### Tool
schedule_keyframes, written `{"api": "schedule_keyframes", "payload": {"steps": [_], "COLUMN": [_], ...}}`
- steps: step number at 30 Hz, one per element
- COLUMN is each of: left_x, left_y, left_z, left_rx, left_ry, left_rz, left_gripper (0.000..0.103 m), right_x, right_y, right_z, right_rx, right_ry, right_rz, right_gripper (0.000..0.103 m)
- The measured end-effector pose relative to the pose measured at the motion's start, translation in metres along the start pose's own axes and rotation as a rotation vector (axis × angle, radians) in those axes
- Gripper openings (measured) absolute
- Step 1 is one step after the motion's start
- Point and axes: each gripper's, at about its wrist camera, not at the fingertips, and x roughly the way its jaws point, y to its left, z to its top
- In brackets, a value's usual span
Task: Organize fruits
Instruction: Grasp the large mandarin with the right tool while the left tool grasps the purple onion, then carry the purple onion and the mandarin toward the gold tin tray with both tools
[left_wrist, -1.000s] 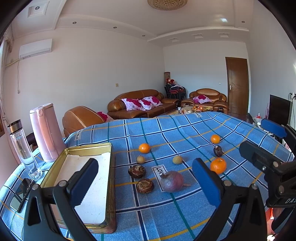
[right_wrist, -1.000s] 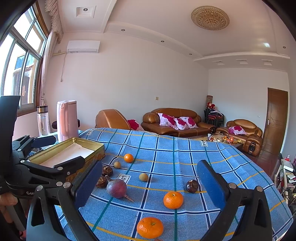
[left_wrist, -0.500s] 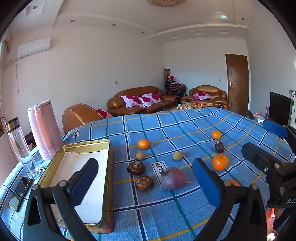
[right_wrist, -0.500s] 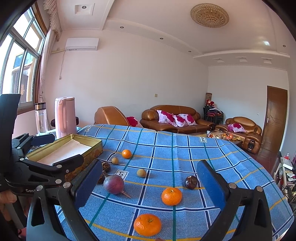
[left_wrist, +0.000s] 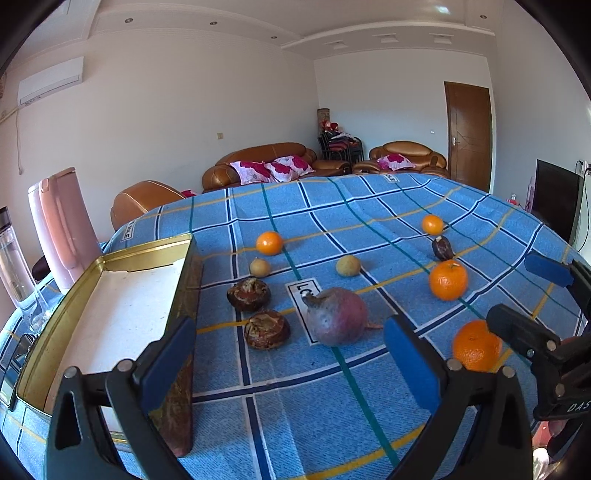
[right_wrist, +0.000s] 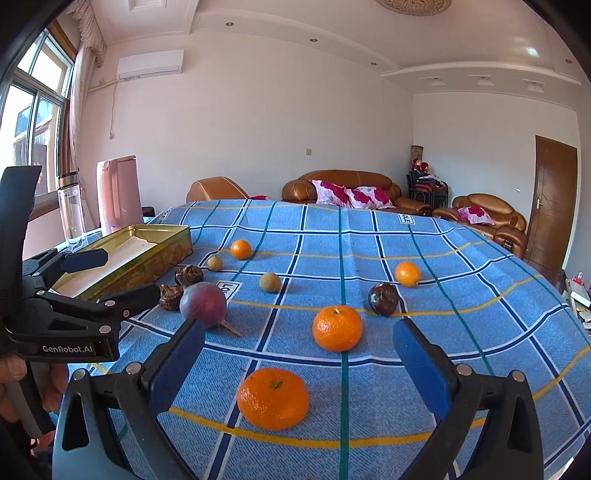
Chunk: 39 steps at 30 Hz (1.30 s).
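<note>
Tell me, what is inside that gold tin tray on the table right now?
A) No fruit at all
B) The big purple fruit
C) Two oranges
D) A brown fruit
A: the tin tray shows only its pale lining, while the oranges, the purple fruit and the brown fruits all lie on the blue checked cloth beside it.

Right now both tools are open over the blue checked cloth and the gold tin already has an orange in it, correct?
Not quite. The gold tin holds no fruit; the left wrist view shows only its pale lining. Both the left tool and right tool are open over the blue checked cloth.
</note>
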Motion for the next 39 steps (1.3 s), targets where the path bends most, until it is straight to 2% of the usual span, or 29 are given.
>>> {"api": "schedule_keyframes", "payload": {"steps": [7, 12, 14, 17, 19, 21, 29, 35, 39], "left_x": [0.008, 0.011, 0.014, 0.022, 0.031, 0.041, 0.071, 0.081, 0.082], "left_y": [-0.001, -0.004, -0.007, -0.017, -0.022, -0.023, -0.017, -0.019, -0.013], "left_z": [-0.005, -0.003, 0.000, 0.004, 0.005, 0.006, 0.013, 0.018, 0.018], "left_rx": [-0.002, 0.008, 0.012, 0.046, 0.063, 0.067, -0.022, -0.021, -0.045], "left_ry": [0.030, 0.050, 0.062, 0.078, 0.116, 0.155, 0.280, 0.293, 0.294], "left_rz": [-0.034, -0.060, -0.079, -0.093, -0.105, -0.118, -0.202, -0.185, -0.212], "left_gripper": [0.103, 0.102, 0.102, 0.096, 0.092, 0.081, 0.071, 0.054, 0.054], "right_x": [0.012, 0.029, 0.035, 0.040, 0.038, 0.035, 0.036, 0.049, 0.049], "right_y": [-0.003, 0.001, 0.000, 0.001, 0.003, 0.001, -0.003, -0.003, -0.005], "right_z": [-0.011, -0.020, -0.024, -0.027, -0.027, -0.025, 0.001, 0.007, 0.007], "right_rx": [0.009, -0.009, -0.004, -0.011, -0.019, -0.014, -0.026, -0.016, -0.005], "right_ry": [0.066, 0.155, 0.190, 0.224, 0.222, 0.209, 0.156, 0.171, 0.167], "right_rz": [0.039, 0.066, 0.084, 0.120, 0.125, 0.133, 0.081, 0.074, 0.088], "right_gripper": [0.099, 0.081, 0.065, 0.051, 0.051, 0.051, 0.051, 0.050, 0.050]}}
